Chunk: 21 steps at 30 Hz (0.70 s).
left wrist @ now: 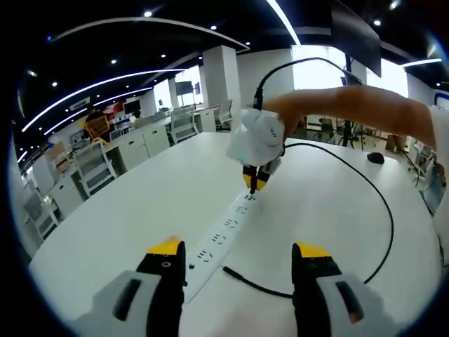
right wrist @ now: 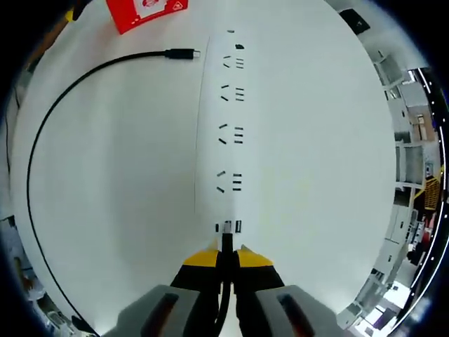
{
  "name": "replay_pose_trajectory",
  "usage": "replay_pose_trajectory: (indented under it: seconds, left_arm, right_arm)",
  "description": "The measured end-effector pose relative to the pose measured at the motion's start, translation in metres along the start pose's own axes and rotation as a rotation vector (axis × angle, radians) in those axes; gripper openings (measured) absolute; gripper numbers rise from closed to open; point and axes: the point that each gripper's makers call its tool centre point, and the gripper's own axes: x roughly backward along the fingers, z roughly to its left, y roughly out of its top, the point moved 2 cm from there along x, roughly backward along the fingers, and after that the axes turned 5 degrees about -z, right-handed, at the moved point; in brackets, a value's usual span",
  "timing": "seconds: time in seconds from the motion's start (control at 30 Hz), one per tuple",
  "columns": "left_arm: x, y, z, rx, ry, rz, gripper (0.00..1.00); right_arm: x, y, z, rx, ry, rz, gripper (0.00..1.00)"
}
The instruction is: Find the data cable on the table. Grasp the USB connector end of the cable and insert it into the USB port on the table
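A white power strip [right wrist: 231, 126] lies lengthwise on the white table, its USB ports [right wrist: 228, 227] at the near end. My right gripper [right wrist: 226, 254] is shut on the black USB connector [right wrist: 226, 239], whose tip meets the middle port; depth is unclear. The black cable [right wrist: 42, 133] loops left and ends in a small plug [right wrist: 182, 54]. In the left gripper view, the right gripper [left wrist: 254, 184] points down onto the strip [left wrist: 223, 237], held by a person's arm [left wrist: 351, 105]. My left gripper [left wrist: 238, 256] stands open above the strip's near end, beside the loose plug [left wrist: 235, 274].
A red box [right wrist: 147, 10] sits at the table's far edge in the right gripper view. The cable [left wrist: 389, 225] curves wide across the table [left wrist: 126, 210]. Desks and chairs [left wrist: 91, 161] stand beyond the table, and a dark mouse-like object [left wrist: 376, 157] lies far right.
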Motion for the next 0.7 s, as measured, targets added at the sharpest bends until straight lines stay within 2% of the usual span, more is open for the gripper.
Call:
replay_pose_trajectory:
  seconds: [0.2,0.7]
  left_arm:
    - [0.0000,0.0011,-0.0001,0.001,0.000,-0.005,0.61]
    - [-0.0002,0.0012,-0.0004,-0.002,-0.003,-0.006,0.61]
  right_arm:
    - [-0.0018,-0.0005,0.0001,0.038,0.023,0.112,0.09]
    - [-0.0031,-0.0024,-0.0014,0.093,0.038,0.265,0.09]
